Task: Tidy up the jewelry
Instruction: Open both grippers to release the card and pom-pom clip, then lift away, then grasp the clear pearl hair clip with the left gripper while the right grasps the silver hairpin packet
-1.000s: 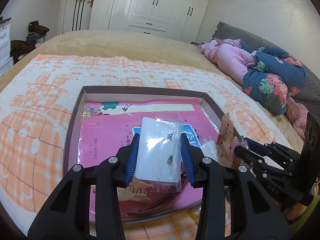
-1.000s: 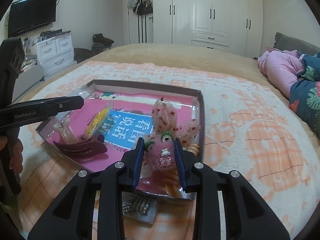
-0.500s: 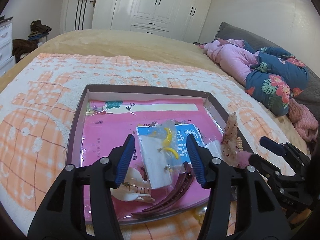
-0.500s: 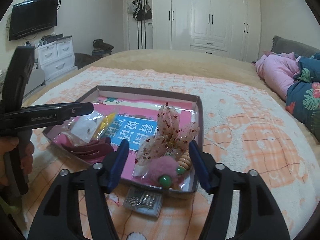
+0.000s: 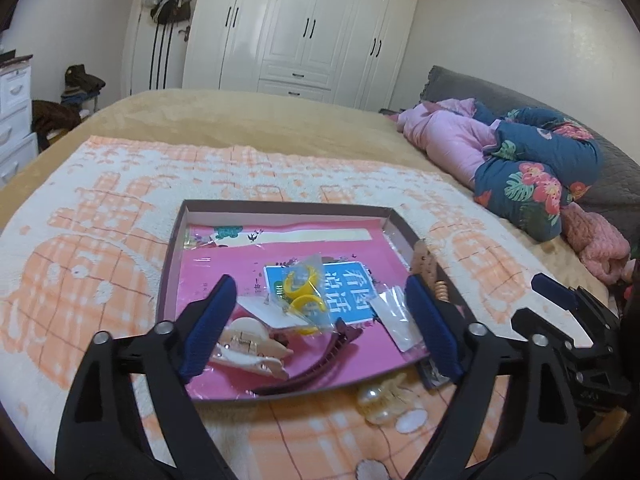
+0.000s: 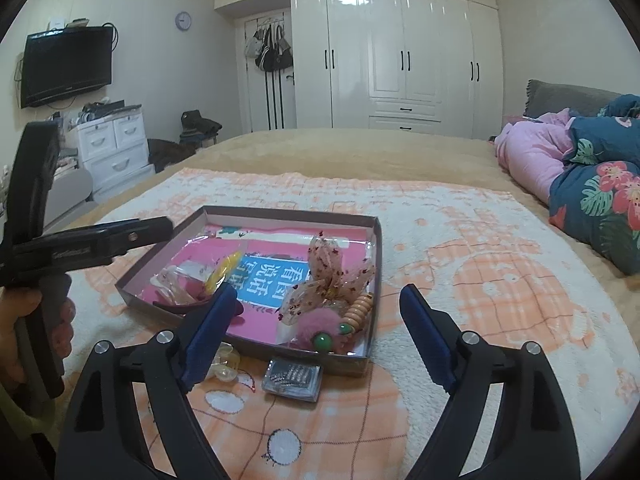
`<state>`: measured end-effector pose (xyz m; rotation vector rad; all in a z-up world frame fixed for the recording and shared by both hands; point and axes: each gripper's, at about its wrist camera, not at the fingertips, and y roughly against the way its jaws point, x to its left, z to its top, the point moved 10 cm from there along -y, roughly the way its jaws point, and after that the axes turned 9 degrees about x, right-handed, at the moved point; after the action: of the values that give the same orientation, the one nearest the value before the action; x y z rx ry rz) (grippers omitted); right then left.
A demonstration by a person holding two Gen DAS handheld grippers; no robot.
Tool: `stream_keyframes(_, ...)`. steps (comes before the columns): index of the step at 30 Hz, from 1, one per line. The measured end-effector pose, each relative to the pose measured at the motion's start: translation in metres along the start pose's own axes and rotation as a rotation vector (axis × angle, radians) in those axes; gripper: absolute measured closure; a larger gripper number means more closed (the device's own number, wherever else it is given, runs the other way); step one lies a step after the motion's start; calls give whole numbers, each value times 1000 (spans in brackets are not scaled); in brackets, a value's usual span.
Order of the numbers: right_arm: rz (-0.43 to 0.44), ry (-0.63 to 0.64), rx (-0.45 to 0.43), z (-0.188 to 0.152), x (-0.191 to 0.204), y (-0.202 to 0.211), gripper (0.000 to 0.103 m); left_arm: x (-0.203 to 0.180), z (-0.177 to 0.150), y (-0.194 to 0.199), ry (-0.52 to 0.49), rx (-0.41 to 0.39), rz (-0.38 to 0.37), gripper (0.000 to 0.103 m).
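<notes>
A shallow brown box (image 5: 173, 240) (image 6: 374, 248) with a pink liner lies on the bed. In it are a bag of yellow rings (image 5: 304, 284), a white earring card in a bag (image 5: 272, 314), a cream claw clip (image 5: 250, 346), a maroon hair clip (image 5: 316, 360), a spotted bow (image 6: 332, 276), a pink pom-pom tie (image 6: 314, 326) and an orange spiral tie (image 6: 358, 310). My left gripper (image 5: 320, 326) is open and empty above the box's near side. My right gripper (image 6: 316, 332) is open and empty, drawn back from the box's near corner.
A pearl hair clip (image 5: 382, 396) (image 6: 226, 362) and a small bag of silver pins (image 6: 294, 374) lie on the orange-and-white blanket (image 6: 480, 280) just in front of the box. Pink and floral bedding (image 5: 520, 160) is piled at the right.
Both grippers opened and pulled back. The left let the earring card bag drop into the box. The right let go of the pink pom-pom tie, which now lies in the box's near corner.
</notes>
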<state>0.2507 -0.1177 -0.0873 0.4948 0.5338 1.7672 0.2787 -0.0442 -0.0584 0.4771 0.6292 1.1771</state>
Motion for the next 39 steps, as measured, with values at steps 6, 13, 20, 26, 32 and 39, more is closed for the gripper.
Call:
stream_keyframes(6,-11,-5,-22,-1,-5,17,20,-7,-6,21,-4,-31,6,12)
stream_keyframes(13,-19,1,-34,-7,-9,34,19,-8,-16,37,-11,-42,17,11)
stream_keyframes(20,-22,-1,-38,-12,-10,43,19,-4,-27,48,-12,-42,35,11)
stream_keyframes(26,-15,12,-26,-17,-4,45,18,1,-38,55,-16,-33,54,11)
stream_keyframes(32,5,20,15,-29,5,35,18,7,-52,55,-16,-1,58,11)
stream_keyframes(39,18,39,80,-47,17,9,18,9,-72,46,-44,51,53,11)
